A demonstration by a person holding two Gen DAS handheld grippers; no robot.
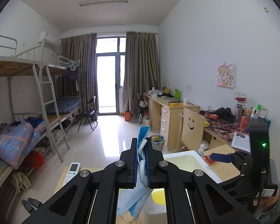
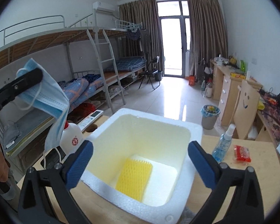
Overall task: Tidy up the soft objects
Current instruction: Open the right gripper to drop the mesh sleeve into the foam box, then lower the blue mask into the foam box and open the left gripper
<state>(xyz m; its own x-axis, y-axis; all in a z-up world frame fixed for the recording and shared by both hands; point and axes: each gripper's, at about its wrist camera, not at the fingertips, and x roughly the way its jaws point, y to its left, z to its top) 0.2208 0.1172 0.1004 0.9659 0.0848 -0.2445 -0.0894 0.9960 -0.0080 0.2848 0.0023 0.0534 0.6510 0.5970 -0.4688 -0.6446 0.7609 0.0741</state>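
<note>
The left gripper point(image 1: 142, 160) had its fingers point(image 1: 134, 160) clamped tight on a blue face mask point(image 1: 140, 192), which hung in folds below the pads with its white ear loops trailing; seen from the right wrist, that mask point(image 2: 46, 97) dangled above the left part of the surface point(image 2: 239, 179), clear of it. The right gripper point(image 2: 140, 164) stood with its fingers point(image 2: 80, 164) spread wide and nothing between them, poised over the near rim of a white foam box point(image 2: 106, 130). No earlier view was given to compare.

The box sat on the surface toward its near edge. A yellow sponge point(image 2: 134, 179) lay flat on the box floor, toward the near left corner of the box, touching neither gripper.

Just left of the box stood a white bottle with a red cap point(image 2: 72, 140), partly hidden by the mask. A remote control point(image 2: 90, 117) lay at the far left corner of the surface. To the right of the box stood a blue spray bottle point(image 2: 223, 143), and beside it, further right, lay a red packet point(image 2: 241, 154).
</note>
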